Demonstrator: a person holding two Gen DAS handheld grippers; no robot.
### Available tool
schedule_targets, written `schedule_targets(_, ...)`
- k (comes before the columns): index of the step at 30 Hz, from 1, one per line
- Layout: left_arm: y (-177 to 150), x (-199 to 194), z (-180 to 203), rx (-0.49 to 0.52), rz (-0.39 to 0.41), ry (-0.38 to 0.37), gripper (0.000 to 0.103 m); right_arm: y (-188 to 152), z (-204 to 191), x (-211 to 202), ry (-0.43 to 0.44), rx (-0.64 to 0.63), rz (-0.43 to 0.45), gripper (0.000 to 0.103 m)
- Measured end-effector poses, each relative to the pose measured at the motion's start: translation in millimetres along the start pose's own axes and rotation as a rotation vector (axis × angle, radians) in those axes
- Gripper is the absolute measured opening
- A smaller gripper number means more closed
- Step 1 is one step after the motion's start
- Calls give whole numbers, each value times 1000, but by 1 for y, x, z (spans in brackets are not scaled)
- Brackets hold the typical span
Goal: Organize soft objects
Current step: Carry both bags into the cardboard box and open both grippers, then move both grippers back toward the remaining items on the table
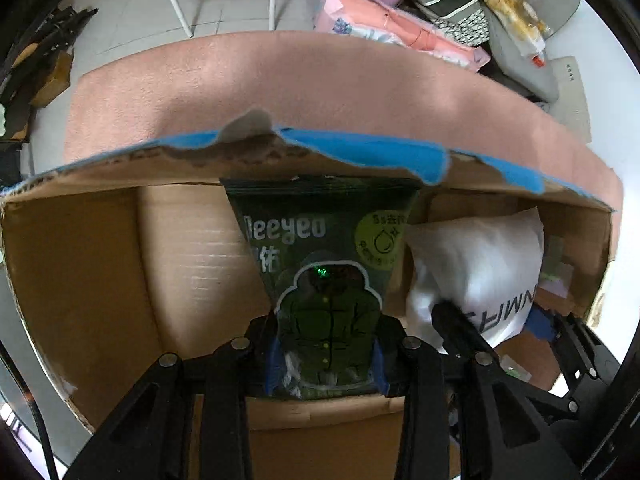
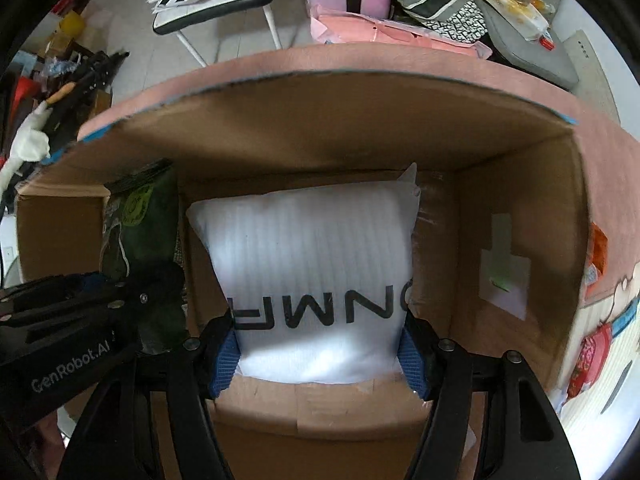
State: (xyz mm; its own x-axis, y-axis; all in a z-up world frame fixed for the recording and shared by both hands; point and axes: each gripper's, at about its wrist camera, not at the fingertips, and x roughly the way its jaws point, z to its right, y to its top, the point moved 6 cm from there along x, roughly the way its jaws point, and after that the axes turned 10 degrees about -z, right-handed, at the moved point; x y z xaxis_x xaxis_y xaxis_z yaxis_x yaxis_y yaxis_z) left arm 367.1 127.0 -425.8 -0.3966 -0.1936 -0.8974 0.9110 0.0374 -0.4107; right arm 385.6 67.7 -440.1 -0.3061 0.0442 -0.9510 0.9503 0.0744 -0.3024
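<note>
Pouch point(image 1: 320, 280), dark green, stands inside the box point(image 1: 80, 264), pinched at its lower end between the blue pads of my left tool point(image 1: 326, 364). Just beside it in the same box, my right tool point(image 2: 320, 354) clamps the white pillow point(image 2: 316, 264) by its bottom edge, jaws fairly wide around it.

Dark-green pouch point(image 1: 324, 280), white pillow point(image 2: 316, 280)
</note>
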Motion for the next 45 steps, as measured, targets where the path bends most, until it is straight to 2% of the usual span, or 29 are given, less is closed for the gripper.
schedule_targets(1, -1, -1, 0, -6, 0, 4, 36, 0, 1, 1, -1, 0, 2, 76)
schedule_targets(2, -4, -4, -1, -7, 1, 1, 44, 2, 1, 0, -5, -6, 7, 83)
schedule_targets(3, -6, -8, 0, -5, 11, -1, 58, 1, 1, -2, -9, -10, 11, 93)
schedule_targets(4, -8, -13, -3, -9, 28, 1, 69, -3, 1, -7, -10, -14, 17, 98)
schedule_targets(5, -11, -18, -5, -16, 48, 9, 86, -2, 3, -9, -7, -22, 19, 101)
schedule_targets(12, -50, -50, -20, -33, 159, 91, 99, -32, -3, -44, -43, -60, 62, 103)
schedule_targets(20, -101, -70, -41, -55, 307, 135, 102, -90, -5, -76, -11, -57, 146, 103)
schedule_targets(28, -149, -87, -43, -67, 417, 146, 102, -145, 1, -95, -13, -69, 227, 103)
schedule_targets(32, -173, -98, -37, -70, 468, 166, 102, -174, 1, -113, 20, -69, 271, 103)
schedule_targets(35, -192, -105, -28, -58, 493, 188, 102, -193, 3, -123, 57, -68, 291, 103)
schedule_targets(40, -210, -119, -2, -24, 532, 177, 102, -210, 21, -134, 129, -47, 306, 103)
schedule_targets(43, -211, -127, 32, 37, 532, 183, 102, -218, 54, -143, 165, -7, 308, 103)
schedule_targets(45, -204, -131, 69, 102, 523, 187, 102, -222, 92, -149, 158, 43, 313, 103)
